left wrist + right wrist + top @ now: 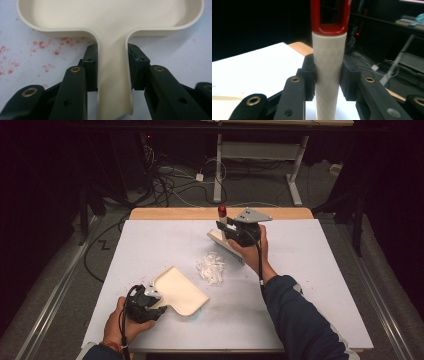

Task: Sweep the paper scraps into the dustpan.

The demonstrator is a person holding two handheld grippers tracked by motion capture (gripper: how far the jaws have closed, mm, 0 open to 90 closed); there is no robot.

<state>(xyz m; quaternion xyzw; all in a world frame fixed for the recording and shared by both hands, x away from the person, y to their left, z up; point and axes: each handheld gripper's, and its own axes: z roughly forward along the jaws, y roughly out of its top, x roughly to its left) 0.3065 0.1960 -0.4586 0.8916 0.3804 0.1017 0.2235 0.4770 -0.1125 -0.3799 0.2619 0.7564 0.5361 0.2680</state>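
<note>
Cream plastic makes up the shallow dustpan (179,291), whose narrow handle (113,82) sits clamped between the fingers (90,65) of the left gripper (150,304); its open tray lies just beyond those fingers, flat on the white-covered desk (310,270). The right gripper (239,231) has its fingers (310,72) closed on the white textured handle with a red hanging loop (329,75) of what is probably a hand brush (220,238), though the head is hard to make out from above. A small pile of white shreds (212,268) lies between the two sets of fingers, well clear of both.

The round brush handle could twist in the grip under a sideways sweep, smearing the pile instead of gathering it. A hard stroke might scatter the light shreds past the tray's rim. The pan, held only by its slim handle, could lift or skid when pushed against.
</note>
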